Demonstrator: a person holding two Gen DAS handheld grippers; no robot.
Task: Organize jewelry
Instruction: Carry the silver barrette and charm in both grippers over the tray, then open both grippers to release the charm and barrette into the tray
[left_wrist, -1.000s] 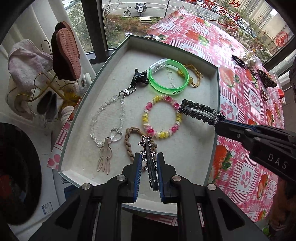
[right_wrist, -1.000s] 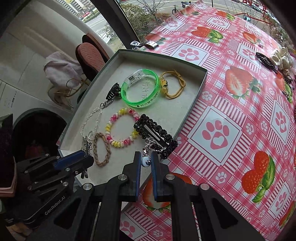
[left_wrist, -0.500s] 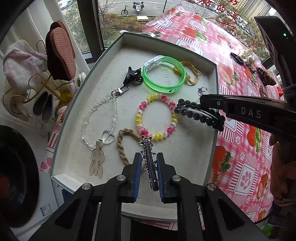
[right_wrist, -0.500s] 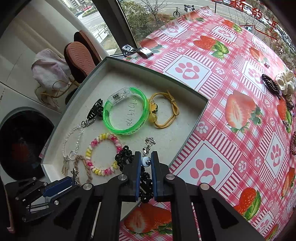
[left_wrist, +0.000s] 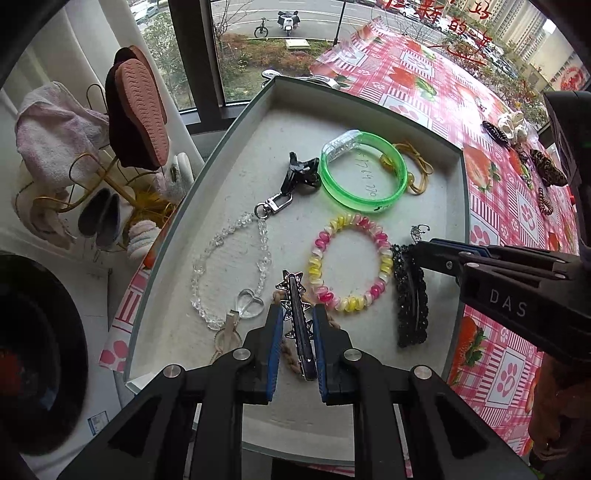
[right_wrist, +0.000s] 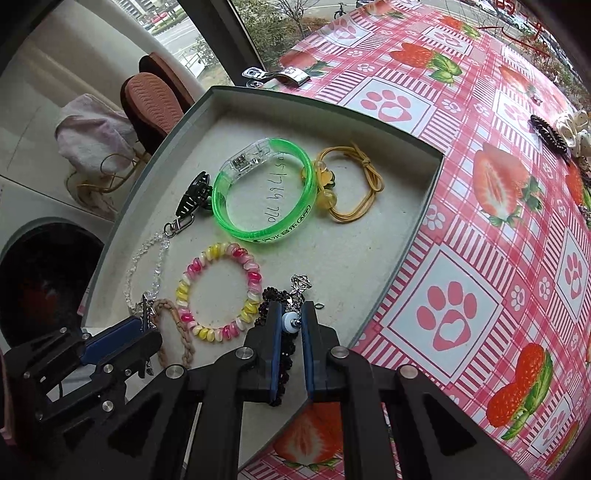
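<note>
Inside the tray (right_wrist: 424, 218) lie two bracelets: one green (right_wrist: 266, 199), one pink-yellow (right_wrist: 218, 291). There too: one yellow tie (right_wrist: 354, 188), one braided tie (right_wrist: 173, 332), one crystal chain (left_wrist: 229, 273), one black clip (left_wrist: 410, 295). Beyond the tray, one metal clip (right_wrist: 277, 75).

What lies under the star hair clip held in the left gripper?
Under the star hair clip, clamped in the left gripper, a braided tan hair tie lies on the tray floor. The gripper hides most of its loop in the left view.

bangle (left_wrist: 364, 173) behind beaded bracelet (left_wrist: 351, 262), in tray (left_wrist: 466, 206)
</note>
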